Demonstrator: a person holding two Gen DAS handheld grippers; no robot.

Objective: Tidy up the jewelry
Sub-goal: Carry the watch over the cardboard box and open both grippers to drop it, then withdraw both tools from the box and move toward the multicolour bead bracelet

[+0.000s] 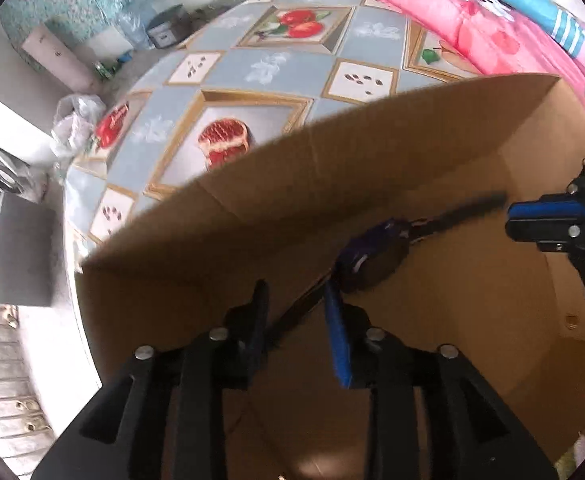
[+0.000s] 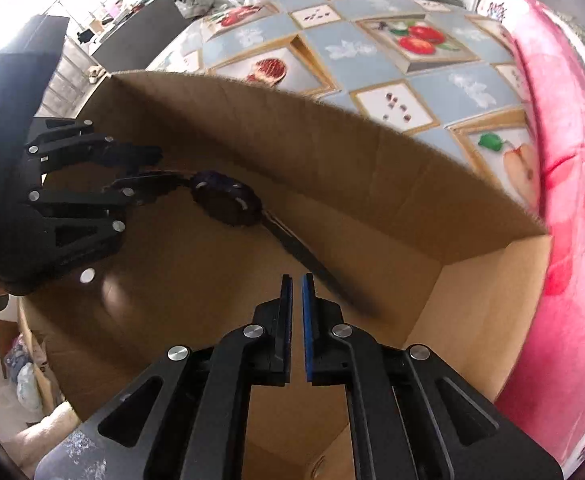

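Observation:
A dark wristwatch [image 1: 372, 264] with a purple-edged case and black straps hangs inside an open cardboard box [image 1: 332, 184]. My left gripper [image 1: 296, 300] points down into the box with its jaws apart. One strap runs loosely through the gap, and the pads do not press on it. In the right wrist view the watch [image 2: 228, 204] stretches from the left gripper [image 2: 160, 166] toward my right gripper [image 2: 297, 280]. The right jaws stand a narrow slit apart with nothing between them. The other strap end passes just behind the right finger. The right gripper [image 1: 510, 220] also shows at the box's right side.
The box [image 2: 292, 152] sits on a round table [image 2: 352, 52] covered with a fruit-print cloth. A pink blanket [image 2: 572, 240] lies along the box's right side. Plastic bags, bottles and a metal tin [image 1: 164, 32] stand on the floor beyond the table.

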